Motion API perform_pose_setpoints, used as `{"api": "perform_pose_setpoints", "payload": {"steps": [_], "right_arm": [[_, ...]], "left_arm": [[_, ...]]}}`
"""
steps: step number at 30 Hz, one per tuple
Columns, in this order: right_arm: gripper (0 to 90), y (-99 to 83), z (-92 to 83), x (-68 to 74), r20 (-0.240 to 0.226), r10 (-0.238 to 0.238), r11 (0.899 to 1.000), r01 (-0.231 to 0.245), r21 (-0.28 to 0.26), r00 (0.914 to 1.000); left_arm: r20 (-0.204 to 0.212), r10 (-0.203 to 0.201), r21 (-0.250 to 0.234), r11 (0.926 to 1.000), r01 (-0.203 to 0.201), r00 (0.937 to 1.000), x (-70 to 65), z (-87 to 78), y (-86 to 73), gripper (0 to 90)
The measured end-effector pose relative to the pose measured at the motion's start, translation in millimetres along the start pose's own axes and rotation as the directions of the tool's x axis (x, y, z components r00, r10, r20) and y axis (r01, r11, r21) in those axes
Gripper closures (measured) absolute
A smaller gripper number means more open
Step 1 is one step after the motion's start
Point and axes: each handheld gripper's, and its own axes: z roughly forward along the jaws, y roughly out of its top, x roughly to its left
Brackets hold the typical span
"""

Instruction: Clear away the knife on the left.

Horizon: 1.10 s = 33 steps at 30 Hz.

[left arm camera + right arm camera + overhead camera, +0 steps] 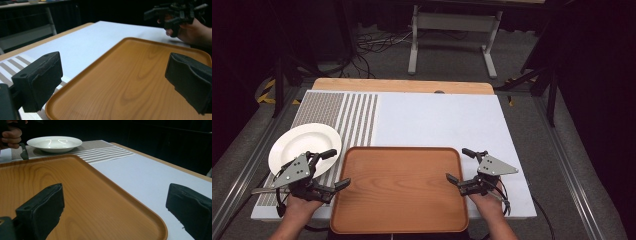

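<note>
A brown wooden tray [399, 187] lies bare at the front middle of the table. My left gripper [338, 168] is open at the tray's left rim, one jaw outside the rim and one over the tray. At the right rim my right gripper [458, 165] is open in the same way. In the left gripper view the left gripper [113, 82] spans the tray's [130, 82] corner with nothing held. The right gripper [115, 210] spans the tray's [62, 182] edge in the right gripper view. A white plate [304, 145] rests left of the tray.
The plate [55, 143] sits on a grey striped placemat [357, 120] at the left. A white mat [437, 120] covers the table behind the tray, with a wooden edge [402, 86] at the back. Cables and a white frame stand on the floor beyond.
</note>
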Motion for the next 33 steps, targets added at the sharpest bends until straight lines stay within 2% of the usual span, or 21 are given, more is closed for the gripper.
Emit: {"api": "perform_pose_setpoints", "payload": {"steps": [3,6,11,15,21,25,26,30,32,33], "right_arm": [[2.3,0.1,0.3,0.2,-0.002,-0.001,1.0,0.001,-0.001,1.0],[2.3,0.0,0.4,0.3,-0.006,-0.002,1.0,0.002,-0.001,1.0],[2.3,-0.1,0.4,0.5,-0.008,-0.003,1.0,0.003,0.001,1.0],[2.4,-0.2,0.3,0.6,-0.008,0.001,1.0,-0.001,0.004,1.0],[2.4,-0.2,-0.1,0.7,-0.009,0.003,1.0,-0.002,0.006,1.0],[2.5,-0.3,0.5,0.9,-0.012,0.001,1.0,-0.001,0.008,0.9999],[2.5,-0.3,0.5,0.8,-0.013,0.002,1.0,-0.002,0.009,0.9999],[2.5,-0.4,0.5,0.9,-0.013,0.002,1.0,-0.002,0.01,0.9999],[2.5,-0.6,0.5,0.9,-0.013,0.004,1.0,-0.003,0.011,0.9999],[2.4,-0.7,0.9,0.6,-0.018,0.002,1.0,-0.002,0.013,0.9998]], "left_arm": [[0.024,0.016,0.039,0.9991,-0.017,0.9996,1.1,-3.1,5.2,2.4],[0.043,0.048,0.081,0.9954,-0.051,0.9979,3.9,-7.6,10.9,3.1],[0.048,0.066,0.13,0.9889,-0.072,0.9967,7.4,-15.1,15.6,4.3],[0.048,0.096,0.185,0.9772,-0.104,0.9942,9.9,-23.5,20.9,6.1],[0.075,0.121,0.286,0.9483,-0.138,0.9898,15.7,-33.1,24.6,9.2],[0.084,0.141,0.33,0.9301,-0.161,0.9865,17.4,-38.6,25.8,10.3],[0.084,0.141,0.33,0.9301,-0.161,0.9865,17.4,-38.6,25.8,10.6],[0.099,0.152,0.375,0.9095,-0.179,0.9834,20.1,-41.8,26.9,11.0],[0.107,0.163,0.416,0.8884,-0.194,0.9807,21.7,-43.7,27.4,12.3],[0.11,0.165,0.425,0.8834,-0.197,0.9801,22.2,-44.3,27.5,13.1]]}}
